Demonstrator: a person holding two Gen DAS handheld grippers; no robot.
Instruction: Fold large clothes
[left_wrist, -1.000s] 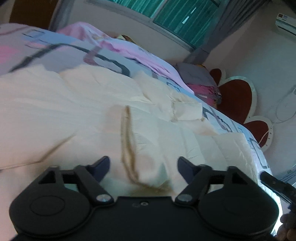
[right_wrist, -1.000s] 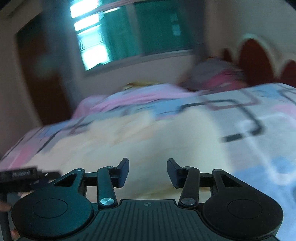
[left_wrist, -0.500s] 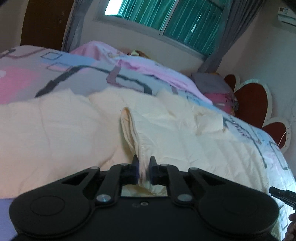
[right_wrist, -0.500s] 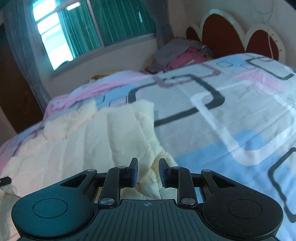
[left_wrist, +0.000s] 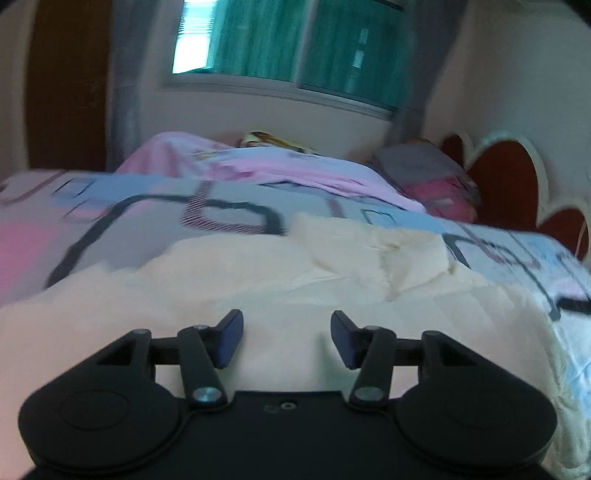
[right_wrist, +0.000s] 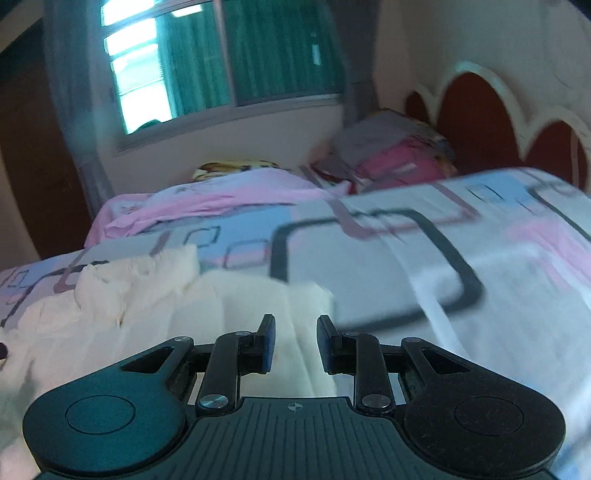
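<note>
On the patterned bedspread (left_wrist: 229, 206) lies the cream garment (left_wrist: 258, 273), spread flat. In the left wrist view, the left gripper (left_wrist: 287, 339) has let go of the fold it pinched half a second ago; its jaws stand wide and empty. In the right wrist view, the right gripper (right_wrist: 295, 341) has likewise opened, moderately, over the garment's right edge. That fold looks laid down.

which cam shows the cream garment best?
Left wrist: the cream garment fills the foreground across nearly the whole width, bunched at its far edge. Right wrist catches only its right part and its edge against the bedspread.
</note>
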